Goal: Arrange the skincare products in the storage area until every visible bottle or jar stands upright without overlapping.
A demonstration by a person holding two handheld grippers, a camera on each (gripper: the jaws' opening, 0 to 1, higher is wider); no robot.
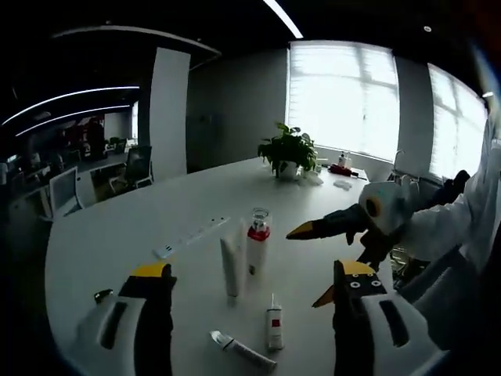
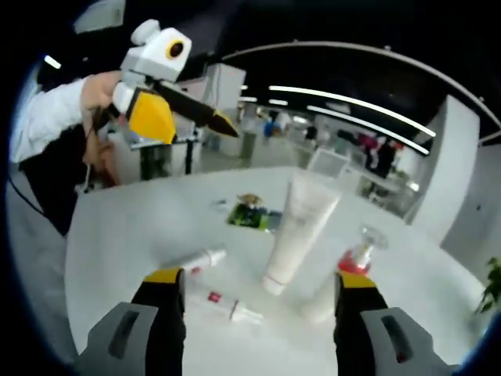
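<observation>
step: stand fallen items | left claw (image 1: 250, 283) spread, empty above tabletop (image 1: 117, 235) | right claw (image 2: 260, 291) spread, empty | tube (image 2: 299, 227) and bottle (image 1: 257, 239) upright mid-tabletop | small tubes (image 2: 223, 305) lying flat; grip near cap, lift vertically, set apart

No legible text, brand, number or sign is recorded in either view. Red label patches are noted on the small lying tube (image 1: 274, 327) and on the red-collared spray bottle (image 1: 257, 239) in the left gripper view, and on the small tubes (image 2: 227, 306) (image 2: 196, 261) in the right gripper view; any printing on them is too small and blurred to be read. The tall white tube (image 2: 298, 229) is recorded without readable marking.
</observation>
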